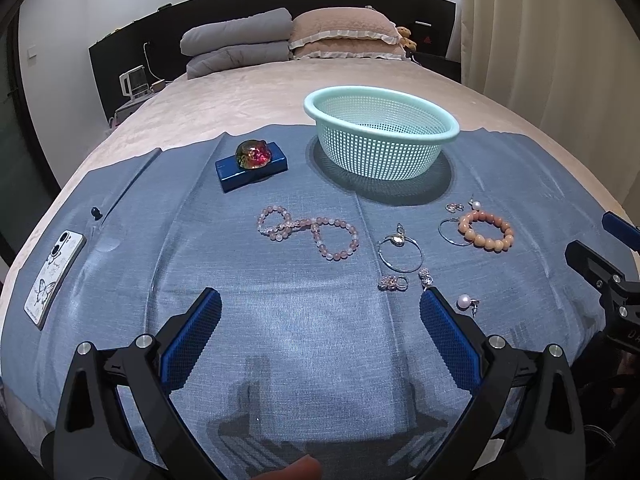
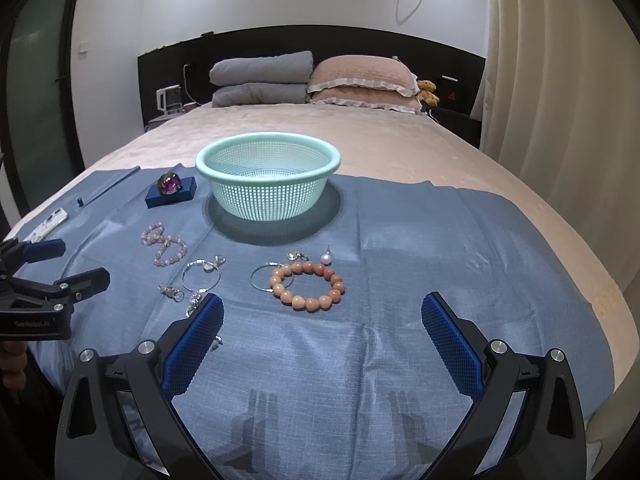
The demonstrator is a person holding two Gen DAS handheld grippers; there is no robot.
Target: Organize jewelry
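Jewelry lies spread on a blue cloth [image 1: 280, 320] over a bed. A mint mesh basket [image 1: 380, 132] [image 2: 267, 184] stands empty behind it. Two pink bead bracelets [image 1: 308, 232] [image 2: 165, 245] lie at the left, an orange bead bracelet [image 1: 489, 230] [image 2: 308, 286] at the right. Between them lie silver hoops [image 1: 400, 254] [image 2: 201, 276], small earrings [image 1: 394, 282] and a pearl earring [image 1: 466, 303]. My left gripper [image 1: 320, 316] hovers open over bare cloth in front of the hoops. My right gripper [image 2: 322, 320] is open just in front of the orange bracelet.
A glass ball [image 1: 253, 153] sits on a blue box [image 1: 250, 168] left of the basket. A phone [image 1: 54, 278] in a butterfly case lies at the cloth's left edge. Pillows [image 2: 360, 80] and folded grey bedding [image 2: 262, 78] lie at the headboard. A curtain [image 2: 560, 80] hangs on the right.
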